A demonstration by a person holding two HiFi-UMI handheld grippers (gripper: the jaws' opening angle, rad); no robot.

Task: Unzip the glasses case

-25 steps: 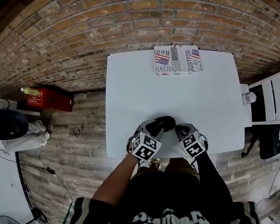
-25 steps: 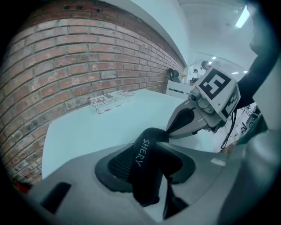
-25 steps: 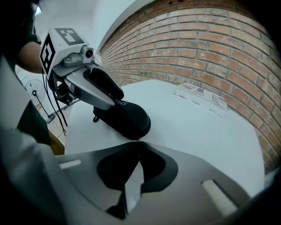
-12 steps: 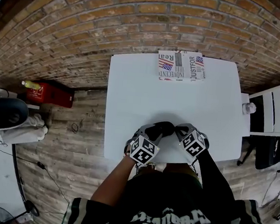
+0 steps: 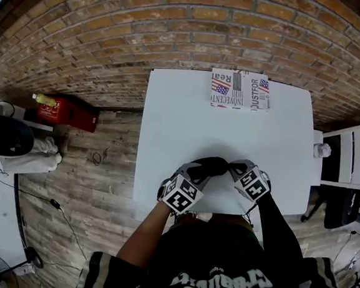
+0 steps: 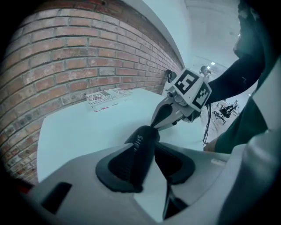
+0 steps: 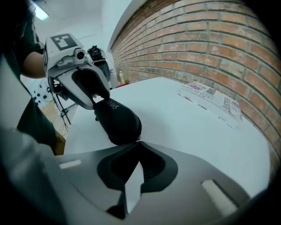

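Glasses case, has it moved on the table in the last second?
No: the glasses case keeps its distance from the newspaper; only the view shifted.

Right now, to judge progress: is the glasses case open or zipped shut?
Shut, apparently: the glasses case shows no gap between its halves in either gripper view.

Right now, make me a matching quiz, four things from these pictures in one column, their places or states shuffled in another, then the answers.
1 glasses case
2 newspaper
3 red box
4 right gripper

A on the floor, left of the table
B jaws shut at the case's end
C table's far edge
D over the table's near side

Pairs: 1-D, 2-C, 3-A, 4-B
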